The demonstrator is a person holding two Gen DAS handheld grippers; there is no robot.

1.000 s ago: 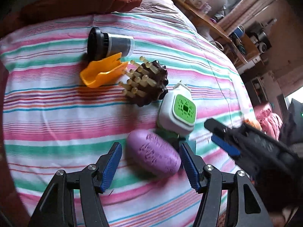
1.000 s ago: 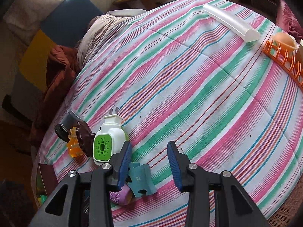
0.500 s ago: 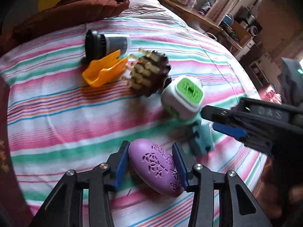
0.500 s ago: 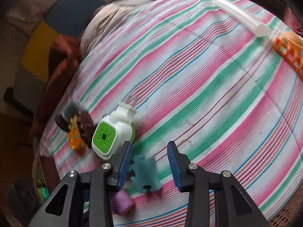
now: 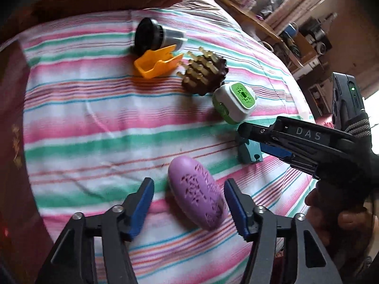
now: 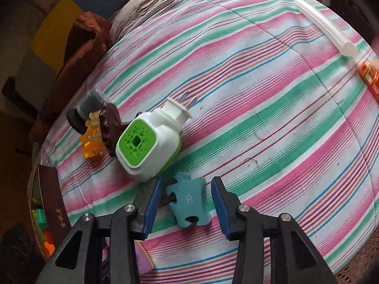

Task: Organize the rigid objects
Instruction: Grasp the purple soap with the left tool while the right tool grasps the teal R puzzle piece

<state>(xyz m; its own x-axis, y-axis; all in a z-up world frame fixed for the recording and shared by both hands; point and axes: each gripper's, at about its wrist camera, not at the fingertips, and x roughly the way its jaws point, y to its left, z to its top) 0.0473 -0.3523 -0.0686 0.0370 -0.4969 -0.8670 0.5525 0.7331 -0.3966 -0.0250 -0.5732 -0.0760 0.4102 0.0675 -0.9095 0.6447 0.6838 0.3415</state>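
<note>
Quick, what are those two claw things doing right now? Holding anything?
Left gripper: jaws opening, the purple oval case lies between them, not gripped.
Right gripper: jaws opening around the teal piece marked R, not gripping it.

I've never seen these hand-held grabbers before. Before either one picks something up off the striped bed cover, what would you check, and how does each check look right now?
1. Purple oval case lies between the left gripper fingers: ok.
2. Left pads pressing on the case: not ok; jaws opening, gaps on both sides.
3. Teal piece marked R lies between the right gripper fingers: ok.
4. Right pads pressing on it: not ok; jaws opening, gaps show.
5. White and green plug-in clear of the right gripper's path: cannot tell, it sits very close.
</note>
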